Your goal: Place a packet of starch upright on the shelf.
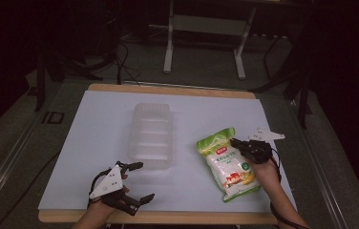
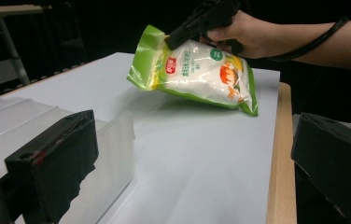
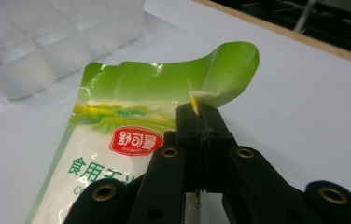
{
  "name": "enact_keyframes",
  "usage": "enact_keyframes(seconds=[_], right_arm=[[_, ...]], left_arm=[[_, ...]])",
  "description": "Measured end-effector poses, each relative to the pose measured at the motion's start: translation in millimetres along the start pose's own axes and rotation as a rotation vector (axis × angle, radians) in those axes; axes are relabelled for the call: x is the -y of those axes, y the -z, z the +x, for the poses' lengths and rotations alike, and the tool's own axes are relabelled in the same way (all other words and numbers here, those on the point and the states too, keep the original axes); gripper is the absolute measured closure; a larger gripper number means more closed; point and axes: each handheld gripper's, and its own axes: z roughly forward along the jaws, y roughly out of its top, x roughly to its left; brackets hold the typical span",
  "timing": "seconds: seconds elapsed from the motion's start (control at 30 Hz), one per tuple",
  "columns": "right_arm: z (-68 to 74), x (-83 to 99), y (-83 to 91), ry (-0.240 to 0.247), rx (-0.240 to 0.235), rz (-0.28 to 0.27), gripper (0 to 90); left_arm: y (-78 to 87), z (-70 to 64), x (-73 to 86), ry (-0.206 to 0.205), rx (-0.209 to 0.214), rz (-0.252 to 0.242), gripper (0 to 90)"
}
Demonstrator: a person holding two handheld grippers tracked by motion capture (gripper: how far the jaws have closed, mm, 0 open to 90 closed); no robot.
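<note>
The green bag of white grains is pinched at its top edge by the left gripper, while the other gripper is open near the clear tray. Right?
Not quite: the right gripper pinches the bag, as the right gripper view shows. The open left gripper sits near the clear tray.

Wooden tabletop [image 1: 168, 90], light-coloured, covered almost wholly by a white sheet [image 1: 96, 138] that leaves a strip of wood bare along the far and near edges. Near the middle of the sheet, a clear plastic tray [image 1: 151, 136] with ribbed compartments, long side running away from the near edge; possibly turned upside down, hard to tell through the clear plastic. Right of the tray and apart from it, a green-and-white food bag [image 1: 226, 167] with a red logo and printed characters, lower end resting on the sheet, upper end raised and curled. Grey floor [image 1: 15, 143] around the tabletop on all sides.
</note>
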Motion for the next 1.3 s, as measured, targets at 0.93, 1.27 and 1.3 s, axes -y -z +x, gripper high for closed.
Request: enact_keyframes(seconds=[0.93,1.27,1.3], right_arm=[[56.3,-31.7,75.5,0.070,-0.105,-0.258,88.7],[71.8,-59.2,87.7,0.076,-0.127,-0.350,88.7],[74.0,-61.7,89.2,0.074,-0.137,-0.363,88.7]], left_arm=[[-7.1,-6.6,-6.7,-0.015,-0.013,-0.030,0.9],[-21.2,-11.1,-29.1,0.042,-0.045,-0.048,0.9],[-22.0,-11.1,-32.6,0.034,-0.049,-0.046,0.9]])
